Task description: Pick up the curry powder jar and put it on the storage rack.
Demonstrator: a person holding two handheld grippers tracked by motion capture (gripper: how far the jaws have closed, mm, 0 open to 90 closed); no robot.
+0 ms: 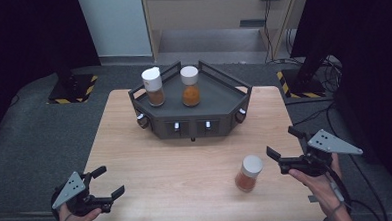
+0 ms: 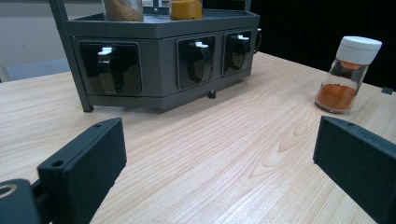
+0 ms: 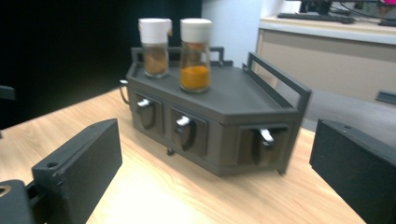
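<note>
So the small glass spice jar with the white cap and orange-red powder stands upright on the light wooden table, just beside the right gripper, jaws wide apart, nothing in them. The left gripper sits near the front left corner, jaws apart too. Two more white-capped jars stand on the dark grey angular rack.

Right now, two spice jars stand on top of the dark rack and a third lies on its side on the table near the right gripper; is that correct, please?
Not quite: the third jar stands upright on the table, white cap up, as the high view shows. Two spice jars do stand on the rack, and the third is near the right gripper.
</note>
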